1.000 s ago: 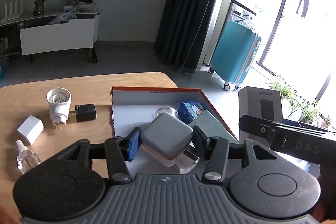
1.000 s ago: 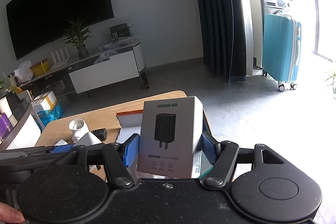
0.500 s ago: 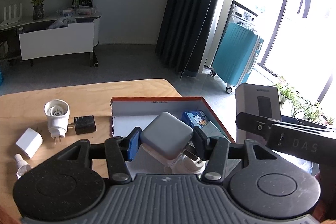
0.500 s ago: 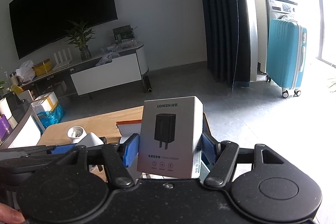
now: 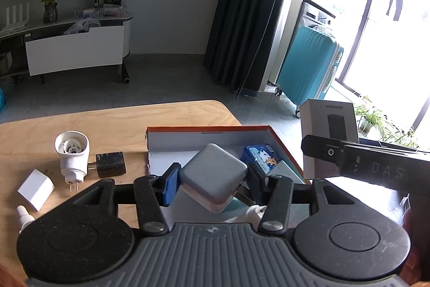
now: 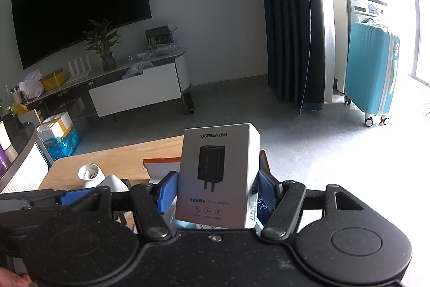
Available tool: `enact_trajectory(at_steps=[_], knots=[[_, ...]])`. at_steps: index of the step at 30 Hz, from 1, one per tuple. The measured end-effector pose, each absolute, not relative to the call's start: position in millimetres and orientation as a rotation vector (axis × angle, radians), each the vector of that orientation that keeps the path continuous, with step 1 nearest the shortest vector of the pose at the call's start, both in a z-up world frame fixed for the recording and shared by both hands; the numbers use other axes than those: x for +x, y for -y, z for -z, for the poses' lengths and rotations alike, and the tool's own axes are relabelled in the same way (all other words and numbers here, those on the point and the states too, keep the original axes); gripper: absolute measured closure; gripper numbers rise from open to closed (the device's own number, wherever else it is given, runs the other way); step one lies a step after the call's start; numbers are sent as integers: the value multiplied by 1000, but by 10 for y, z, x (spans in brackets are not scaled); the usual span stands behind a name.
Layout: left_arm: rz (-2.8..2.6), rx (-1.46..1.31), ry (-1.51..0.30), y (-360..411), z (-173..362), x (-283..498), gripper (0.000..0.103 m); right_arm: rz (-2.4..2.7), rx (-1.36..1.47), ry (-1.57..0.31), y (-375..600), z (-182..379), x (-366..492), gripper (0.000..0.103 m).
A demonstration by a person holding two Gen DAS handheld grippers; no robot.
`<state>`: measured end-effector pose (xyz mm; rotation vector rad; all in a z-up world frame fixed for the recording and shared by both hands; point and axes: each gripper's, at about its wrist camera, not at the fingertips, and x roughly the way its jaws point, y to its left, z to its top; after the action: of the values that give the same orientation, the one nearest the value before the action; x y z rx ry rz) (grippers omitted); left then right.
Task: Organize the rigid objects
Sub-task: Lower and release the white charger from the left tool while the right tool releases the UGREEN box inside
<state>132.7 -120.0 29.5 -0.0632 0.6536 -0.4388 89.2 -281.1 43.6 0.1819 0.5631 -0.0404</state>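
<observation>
The task is looking about half done, as far as I can judge. The left gripper (image 5: 212, 180) is holding a grey square charger (image 5: 213, 174) between its blue pads; the jaws are closed on it at a fairly narrow opening, and the charger is hanging tilted over the near part of the open box with the orange rim (image 5: 282, 137). Inside this box a small blue tin (image 5: 262, 154) is already lying, together with a pale flat thing beside it that I cannot identify. The right gripper (image 6: 215, 194) is gripping a white power adapter carton (image 6: 217, 176) upright, with the jaws somewhat wider and pressing on both of its sides; the carton is standing in the air near the right side of the box, not yet inside it. On the wooden table (image 5: 113, 123), left of the box, four things are waiting: a white plug-in device (image 5: 72, 155), a black adapter (image 5: 110, 164) just beside it, a white cube charger (image 5: 35, 189) and a small dropper bottle (image 5: 23, 215) at the near edge. So, in my judgement, both held things are still needing to go into the box, and after them these four.
</observation>
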Motion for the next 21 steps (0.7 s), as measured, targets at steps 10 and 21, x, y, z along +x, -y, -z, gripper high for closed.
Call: enact_trajectory(at_steps=[10, 21], knots=[[406, -67, -679, 1155, -213, 1510, 50, 39, 180, -609, 2802, -308, 1143, 26], [392, -63, -689, 1163, -187, 1687, 50, 40, 173, -637, 2795, -223, 1349, 26]])
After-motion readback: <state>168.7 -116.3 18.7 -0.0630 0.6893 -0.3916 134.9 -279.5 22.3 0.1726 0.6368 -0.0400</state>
